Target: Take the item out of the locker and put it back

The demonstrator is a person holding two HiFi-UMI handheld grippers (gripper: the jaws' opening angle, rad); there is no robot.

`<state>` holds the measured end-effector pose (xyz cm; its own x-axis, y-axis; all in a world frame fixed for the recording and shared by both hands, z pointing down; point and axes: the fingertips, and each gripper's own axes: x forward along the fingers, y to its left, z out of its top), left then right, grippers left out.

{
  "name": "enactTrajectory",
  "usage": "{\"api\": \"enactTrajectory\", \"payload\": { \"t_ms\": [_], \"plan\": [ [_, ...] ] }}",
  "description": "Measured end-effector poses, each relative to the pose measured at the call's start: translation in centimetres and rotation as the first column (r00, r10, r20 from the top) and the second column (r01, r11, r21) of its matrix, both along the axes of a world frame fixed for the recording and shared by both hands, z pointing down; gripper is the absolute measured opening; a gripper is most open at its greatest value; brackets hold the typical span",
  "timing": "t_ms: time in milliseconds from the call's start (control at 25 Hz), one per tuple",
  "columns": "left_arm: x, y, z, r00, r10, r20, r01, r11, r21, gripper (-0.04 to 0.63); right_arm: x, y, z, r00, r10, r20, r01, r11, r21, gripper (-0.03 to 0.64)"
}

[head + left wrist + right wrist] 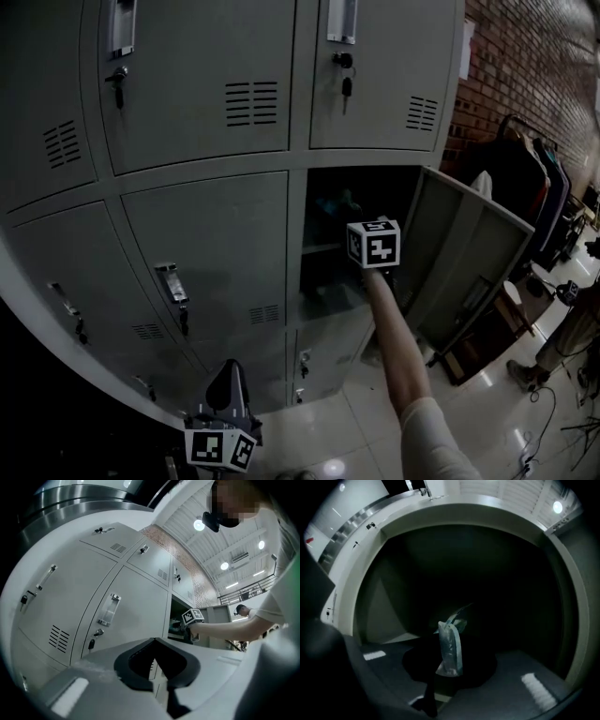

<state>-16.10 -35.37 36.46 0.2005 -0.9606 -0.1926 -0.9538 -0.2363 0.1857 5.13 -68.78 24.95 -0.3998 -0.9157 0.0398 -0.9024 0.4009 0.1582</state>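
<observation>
Jaws of the right gripper [449,673], seen in its own view, are pinched shut on the lower end of a small, pale-blue, see-through plastic pouch [450,646]. The pouch stands up between them, leaning slightly. Around and beyond the jaws is the dark inside of an open grey metal locker compartment [382,616]. Just behind the pouch's top there is a pale, leaf-like shape, possibly another packet; it is too dim to tell.

From the left gripper view, the left gripper [161,681] has its jaws pressed together with nothing between them. Beyond them and to their left stand closed grey locker doors [136,606], one with a clear handle [107,610] and a key hanging under it. Up and to the right of these jaws, the right gripper's black-and-white marker cube [193,616] sits at the mouth of the open compartment, with a bare forearm [225,629] behind it.

Looking down from the head view, the left gripper [228,394] hangs low in front of the closed doors, well apart from the other. The marker cube [373,242] is at the open compartment, and the jaws ahead of it are lost in shadow. The swung-open grey door [469,253] stands to the right of them.
</observation>
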Motion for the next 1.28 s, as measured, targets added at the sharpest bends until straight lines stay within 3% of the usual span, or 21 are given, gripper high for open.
{"api": "enactTrajectory", "payload": {
  "t_ms": [160,200,240,280,560,640,760,840,960,1000,1120,1200,1280],
  "plan": [
    [0.0,-0.5,-0.2,1.000,0.007,-0.003,-0.007,1.000,0.005,0.005,0.1,-0.3,0.2,0.999,-0.004,0.050,0.003,1.000,0.018,0.073],
    [0.2,-0.7,-0.1,1.000,0.018,-0.009,-0.018,1.000,0.002,0.005,-0.1,-0.2,0.1,0.997,-0.024,0.071,0.022,0.999,0.025,0.146],
    [0.4,-0.8,0.0,0.999,0.032,-0.014,-0.032,0.999,-0.001,0.005,-0.1,0.0,0.0,0.995,-0.041,0.091,0.039,0.999,0.030,0.302],
    [0.8,-0.9,0.1,0.999,0.045,-0.017,-0.045,0.999,-0.004,0.005,0.0,0.2,-0.1,0.993,-0.051,0.105,0.048,0.998,0.034,0.380],
    [2.8,-0.8,-0.4,0.995,0.096,0.008,-0.096,0.995,0.010,0.005,1.9,2.8,-1.4,0.981,-0.088,0.174,0.075,0.994,0.081,0.387],
    [3.0,-0.7,-0.7,0.995,0.099,0.012,-0.099,0.995,0.014,0.005,2.3,5.9,-2.5,0.958,-0.144,0.247,0.115,0.985,0.129,0.387],
    [3.2,-0.6,-1.0,0.995,0.100,0.015,-0.100,0.995,0.015,0.005,2.3,13.8,-4.7,0.893,-0.269,0.362,0.182,0.949,0.257,0.386],
    [3.5,-0.5,-1.1,0.994,0.104,0.019,-0.104,0.994,0.012,0.005,1.8,20.1,-5.4,0.849,-0.349,0.396,0.212,0.913,0.349,0.341],
    [4.6,-0.1,-1.0,0.992,0.124,0.038,-0.124,0.992,0.003,0.005,1.3,28.6,-3.9,0.789,-0.425,0.444,0.222,0.871,0.439,0.084],
    [5.1,0.1,-1.0,0.990,0.134,0.045,-0.134,0.991,0.002,0.005,1.5,30.6,-2.7,0.778,-0.422,0.466,0.208,0.872,0.443,0.036],
    [6.6,0.5,-1.2,0.985,0.162,0.064,-0.162,0.987,0.008,0.005,1.6,33.9,3.0,0.796,-0.326,0.510,0.156,0.924,0.348,0.025],
    [7.2,0.8,-1.2,0.982,0.175,0.078,-0.176,0.984,0.011,0.005,0.9,34.7,7.1,0.820,-0.280,0.499,0.169,0.952,0.257,0.005],
    [7.5,1.1,-1.1,0.980,0.182,0.084,-0.184,0.983,0.010,0.005,-0.1,35.4,9.5,0.826,-0.281,0.489,0.208,0.958,0.200,0.003]
  ]
}}
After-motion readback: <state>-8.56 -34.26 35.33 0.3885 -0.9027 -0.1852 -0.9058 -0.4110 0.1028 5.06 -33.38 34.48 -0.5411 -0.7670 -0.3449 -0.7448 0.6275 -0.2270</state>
